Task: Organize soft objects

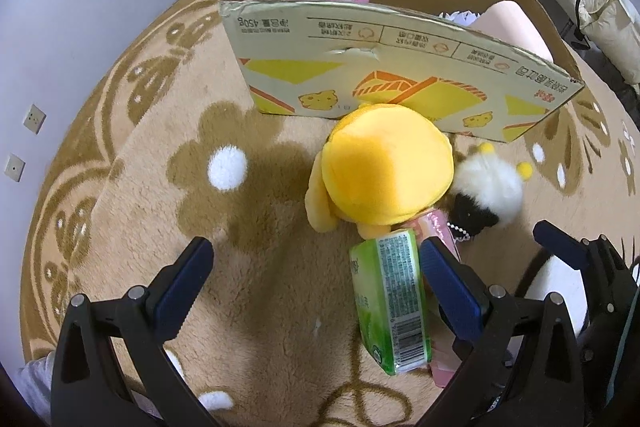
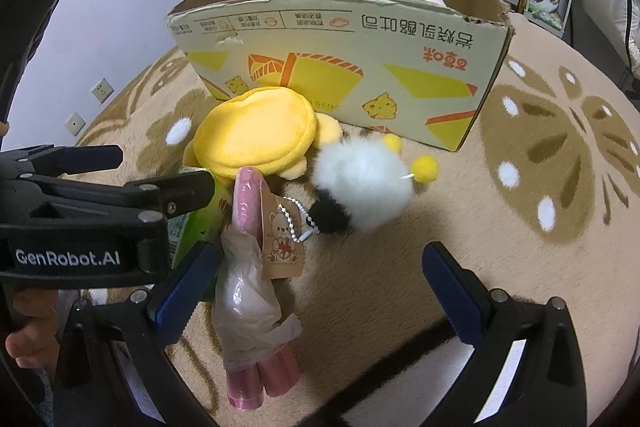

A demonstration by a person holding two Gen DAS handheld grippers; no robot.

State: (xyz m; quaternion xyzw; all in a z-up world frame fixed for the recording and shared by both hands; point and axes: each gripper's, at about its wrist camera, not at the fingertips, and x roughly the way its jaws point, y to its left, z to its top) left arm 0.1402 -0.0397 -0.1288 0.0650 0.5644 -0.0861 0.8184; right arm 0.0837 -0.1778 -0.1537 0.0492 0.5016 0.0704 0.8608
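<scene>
Left wrist: tool (image 1: 316, 279) agape over tissue pack (image 1: 390, 303)

Left gripper (image 1: 316, 275): black frame arms showing silver round screws, carrying blue ribbed finger pads (image 1: 182, 285). In the right wrist view its housing is bearing white "GenRobot.AI" lettering, with bare skin of the left hand (image 2: 24, 327) showing beneath. Right gripper (image 2: 320, 287): the same black arms, silver screws and blue pads (image 2: 454, 291).

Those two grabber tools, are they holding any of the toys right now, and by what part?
Nothing is held. The left gripper and right gripper both hang open over the rug, jaws spread, not closed on anything.
</scene>
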